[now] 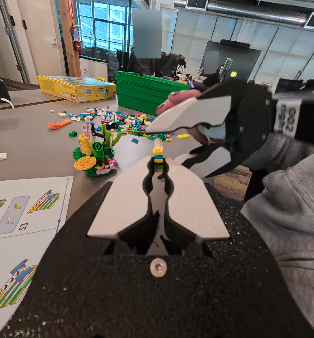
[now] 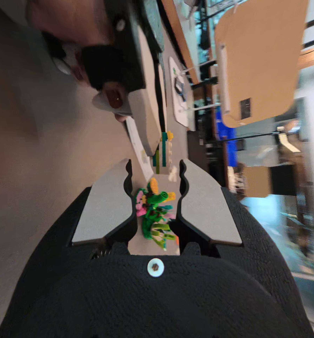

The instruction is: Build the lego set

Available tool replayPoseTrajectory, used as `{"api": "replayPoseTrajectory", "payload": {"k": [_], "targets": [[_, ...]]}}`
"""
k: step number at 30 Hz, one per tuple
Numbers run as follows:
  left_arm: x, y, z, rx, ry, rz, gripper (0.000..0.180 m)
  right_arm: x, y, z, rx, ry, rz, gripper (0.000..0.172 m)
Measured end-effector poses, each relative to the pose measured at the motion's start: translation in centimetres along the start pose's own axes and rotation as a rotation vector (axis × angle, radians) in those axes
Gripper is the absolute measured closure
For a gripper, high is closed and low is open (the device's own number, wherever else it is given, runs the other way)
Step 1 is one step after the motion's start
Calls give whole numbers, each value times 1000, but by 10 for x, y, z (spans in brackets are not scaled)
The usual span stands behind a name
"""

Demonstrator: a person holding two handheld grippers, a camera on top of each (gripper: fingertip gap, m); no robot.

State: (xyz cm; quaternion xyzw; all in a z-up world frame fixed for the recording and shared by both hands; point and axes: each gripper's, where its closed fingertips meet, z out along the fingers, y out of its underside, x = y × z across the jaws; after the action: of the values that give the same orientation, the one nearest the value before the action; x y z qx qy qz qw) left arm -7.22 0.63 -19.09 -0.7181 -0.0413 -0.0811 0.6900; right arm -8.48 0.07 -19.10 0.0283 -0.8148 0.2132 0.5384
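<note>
Your left gripper [image 1: 158, 161] clamps the striped yellow-teal-green plastic brick stack [image 1: 158, 155]; keep it steady. Your right gripper [image 2: 155, 164] gapes wide, empty, beside it.

An open-plan office: glass partitions [image 1: 244, 36], exposed ceiling ducts [image 1: 253, 11], a wall-mounted fire extinguisher [image 1: 75, 36] (red); grey worktables [image 1: 33, 146].

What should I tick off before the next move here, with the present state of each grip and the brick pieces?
1. Left gripper clamped on the striped brick stack: ok.
2. Stack upright in that grip: ok.
3. Right gripper open, holding nothing: ok.
4. Right gripper's fingers clear of the stack top: cannot tell, very close.
5. Flower model standing apart on the table: ok.
6. Right wrist view sharp: not ok, blurred.
</note>
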Motion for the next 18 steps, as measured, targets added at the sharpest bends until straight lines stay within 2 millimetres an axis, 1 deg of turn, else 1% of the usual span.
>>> {"api": "replayPoseTrajectory", "payload": {"k": [2,3,4,9,11,18], "targets": [[0,0,0,2,2,-2,172,0,1,5,-40,108,-124,125],[1,0,0,0,3,-2,172,1,2,8,-56,155,-169,129],[0,1,0,-5,-1,-3,172,1,3,10,-71,181,-196,130],[1,1,1,-10,4,-2,172,8,3,13,-69,256,-194,140],[1,2,2,-20,2,3,172,11,4,13,-73,282,-221,148],[3,2,2,-21,9,18,172,11,4,11,-69,290,-223,149]]}}
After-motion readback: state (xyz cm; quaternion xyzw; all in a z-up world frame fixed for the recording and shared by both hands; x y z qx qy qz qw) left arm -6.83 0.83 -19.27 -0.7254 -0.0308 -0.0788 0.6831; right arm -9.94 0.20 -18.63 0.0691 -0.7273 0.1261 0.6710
